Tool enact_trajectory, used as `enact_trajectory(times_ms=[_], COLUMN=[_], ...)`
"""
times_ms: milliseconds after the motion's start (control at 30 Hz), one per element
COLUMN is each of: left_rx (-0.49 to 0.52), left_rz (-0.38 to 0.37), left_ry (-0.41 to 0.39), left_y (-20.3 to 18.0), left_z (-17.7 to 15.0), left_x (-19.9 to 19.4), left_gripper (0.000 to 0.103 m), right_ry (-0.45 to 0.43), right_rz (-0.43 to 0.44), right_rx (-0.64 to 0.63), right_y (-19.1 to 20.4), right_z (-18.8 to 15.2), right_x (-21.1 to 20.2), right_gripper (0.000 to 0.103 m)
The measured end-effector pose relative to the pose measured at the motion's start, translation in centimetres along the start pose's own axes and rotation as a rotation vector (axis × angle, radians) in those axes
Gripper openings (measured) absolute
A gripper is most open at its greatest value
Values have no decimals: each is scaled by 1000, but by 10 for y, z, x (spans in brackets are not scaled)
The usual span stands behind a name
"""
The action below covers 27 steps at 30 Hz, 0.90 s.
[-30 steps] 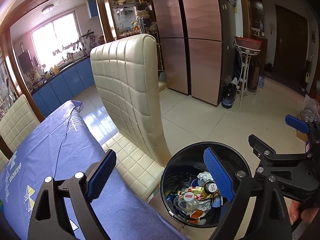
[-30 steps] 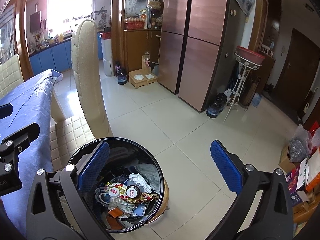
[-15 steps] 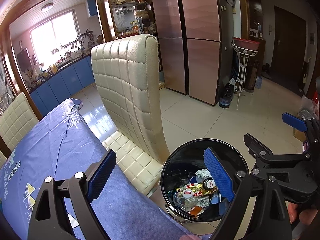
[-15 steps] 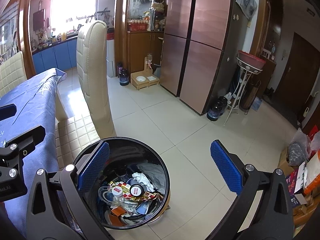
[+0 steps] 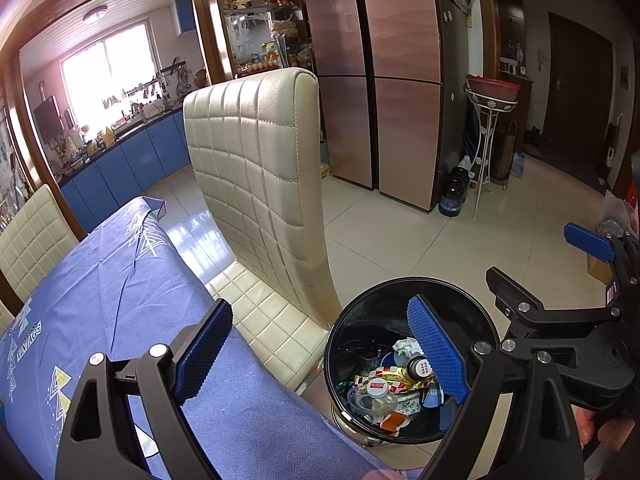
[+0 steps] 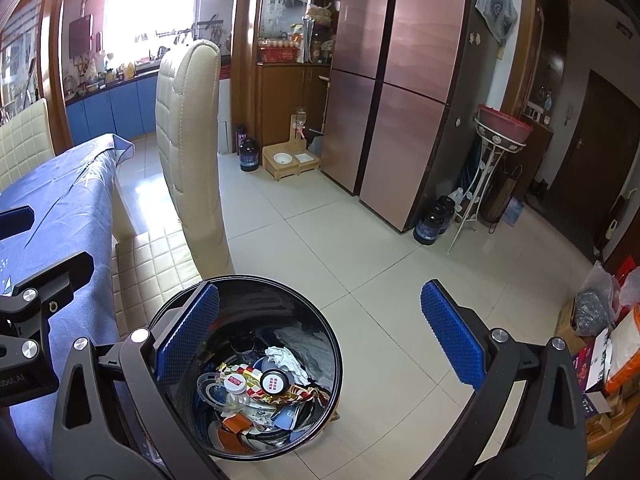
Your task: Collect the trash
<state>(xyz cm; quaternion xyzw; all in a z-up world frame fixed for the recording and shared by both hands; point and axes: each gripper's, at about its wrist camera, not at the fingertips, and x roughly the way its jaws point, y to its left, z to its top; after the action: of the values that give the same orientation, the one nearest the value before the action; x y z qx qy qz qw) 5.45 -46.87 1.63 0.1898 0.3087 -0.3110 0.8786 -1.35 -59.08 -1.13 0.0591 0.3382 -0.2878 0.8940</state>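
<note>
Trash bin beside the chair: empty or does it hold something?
Holds trash. The black trash bin stands open-topped, its bottom covered with wrappers, a crumpled tissue and small capped bottles; far from full.

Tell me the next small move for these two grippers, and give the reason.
Probably turn both back toward the blue tablecloth to look for more trash. The left gripper and right gripper are both open and hold nothing, while the black bin on the floor already holds wrappers and caps.

Cream quilted chair (image 5: 256, 184), blue tablecloth (image 5: 104, 304), copper fridge (image 6: 404, 80), pet bowls (image 6: 290, 158)
</note>
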Motion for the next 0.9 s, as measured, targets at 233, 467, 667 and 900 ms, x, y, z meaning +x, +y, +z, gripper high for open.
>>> enact_trajectory(times_ms=[233,467,667,900], left_rx=[4,10,8,-1], left_rz=[2,3,-10,-1], left_ry=[-2,-4,2,-9], left_y=[0,0,-1,-1], left_z=[0,-1,0,1], left_x=[0,-2,-3,-8], left_gripper=[87,87,87,87], right_ry=[0,-2,-2,-3], right_rz=[0,1,2,2], right_rx=[-1,4,4,5], right_y=[1,0,-1,-1], right_z=[0,0,1,1], right_x=[0,-1,-1,-2], right_gripper=[100,100,100,100])
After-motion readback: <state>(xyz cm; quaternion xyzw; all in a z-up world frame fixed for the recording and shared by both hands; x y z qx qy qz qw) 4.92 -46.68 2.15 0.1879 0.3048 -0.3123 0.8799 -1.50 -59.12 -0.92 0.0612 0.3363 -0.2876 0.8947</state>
